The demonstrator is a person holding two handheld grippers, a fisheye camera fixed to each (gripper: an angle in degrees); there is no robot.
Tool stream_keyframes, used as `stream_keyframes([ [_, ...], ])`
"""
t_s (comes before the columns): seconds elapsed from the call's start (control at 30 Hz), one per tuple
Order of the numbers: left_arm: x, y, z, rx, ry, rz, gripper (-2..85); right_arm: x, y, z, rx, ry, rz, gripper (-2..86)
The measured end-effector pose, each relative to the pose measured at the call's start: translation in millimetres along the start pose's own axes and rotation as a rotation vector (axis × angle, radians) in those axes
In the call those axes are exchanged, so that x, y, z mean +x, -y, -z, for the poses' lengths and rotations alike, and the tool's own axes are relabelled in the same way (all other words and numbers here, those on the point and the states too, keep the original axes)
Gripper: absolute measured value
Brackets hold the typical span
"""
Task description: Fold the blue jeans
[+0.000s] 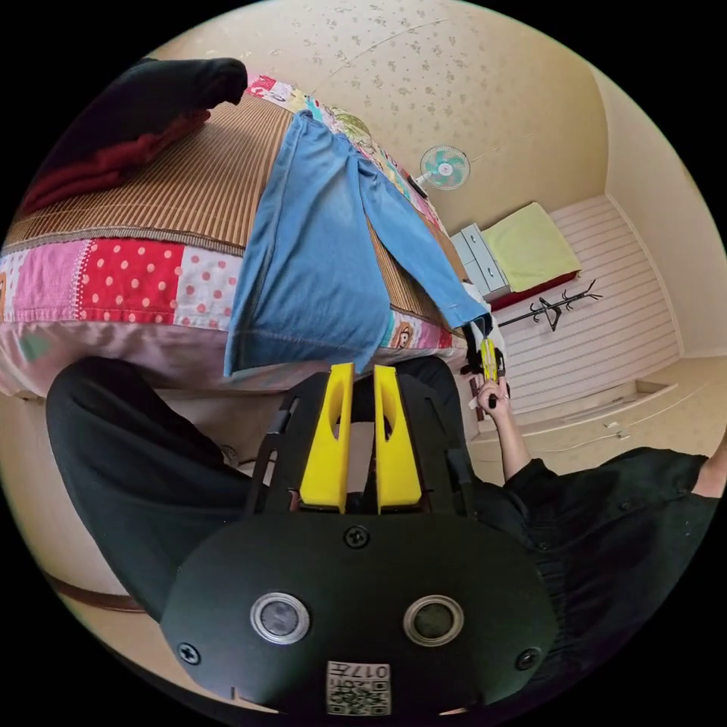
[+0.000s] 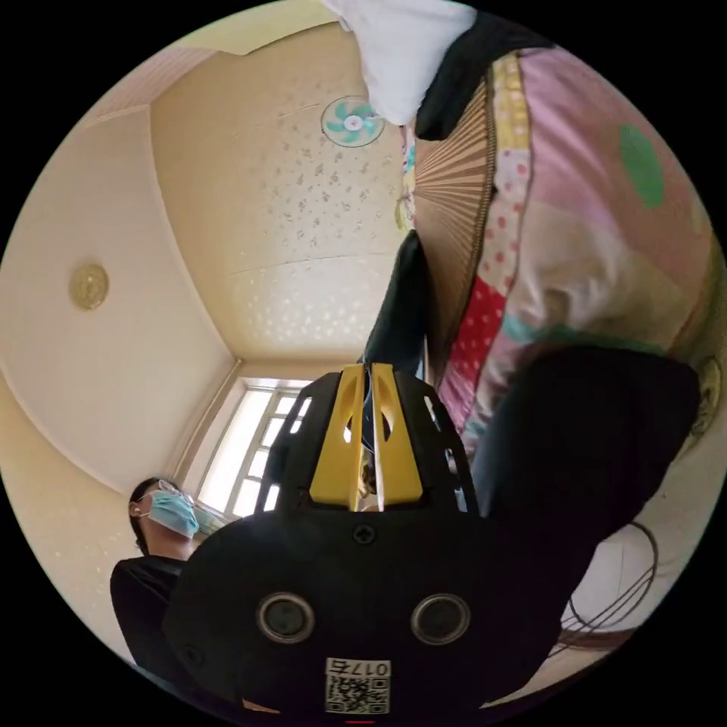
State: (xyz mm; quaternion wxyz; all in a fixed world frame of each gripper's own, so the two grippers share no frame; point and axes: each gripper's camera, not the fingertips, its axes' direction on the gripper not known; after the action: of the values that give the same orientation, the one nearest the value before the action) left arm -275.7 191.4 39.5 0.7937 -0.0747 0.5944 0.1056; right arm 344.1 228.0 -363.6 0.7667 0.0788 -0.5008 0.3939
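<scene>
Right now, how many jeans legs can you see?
2: one leg hangs over the bed edge; the other leg stretches to the right tool, shut on its hem.

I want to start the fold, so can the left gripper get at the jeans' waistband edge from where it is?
Probably yes: the left gripper, jaws slightly apart and empty, sits just short of the blue jeans hem, nothing between.

Both views low beside bed, upturned.
</scene>
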Motion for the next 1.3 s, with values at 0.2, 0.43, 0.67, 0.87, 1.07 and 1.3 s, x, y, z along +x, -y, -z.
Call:
stream_keyframes([
  [0.2,48.3,53.8,-103.0,-0.188,-0.034,-0.147,8.6,-19.9,-27.6,23.0,0.0,-0.431,0.068,2.3],
  [0.43,114.9,103.6,-226.1,-0.184,0.096,-0.299,9.2,-94.2,-9.0,-34.9,-0.068,-0.654,0.342,11.4],
  [0.67,112.8,102.9,-288.9,-0.199,0.32,-0.162,7.7,-110.2,-4.5,-71.8,-0.089,-0.673,0.361,11.8],
  [0.87,105.5,111.6,-289.0,-0.231,0.241,-0.164,0.3,-114.1,-12.7,-93.6,-0.101,-0.801,0.411,11.6],
  [1.07,35.2,85.5,-223.1,-0.104,-0.085,-0.003,-0.8,-107.7,-11.8,-122.2,-0.231,-0.815,0.497,11.9],
  [1.3,-12.5,84.6,-232.9,-0.137,-0.092,0.106,-0.8,-116.5,-23.9,-151.3,-0.362,-0.766,0.53,10.9],
])
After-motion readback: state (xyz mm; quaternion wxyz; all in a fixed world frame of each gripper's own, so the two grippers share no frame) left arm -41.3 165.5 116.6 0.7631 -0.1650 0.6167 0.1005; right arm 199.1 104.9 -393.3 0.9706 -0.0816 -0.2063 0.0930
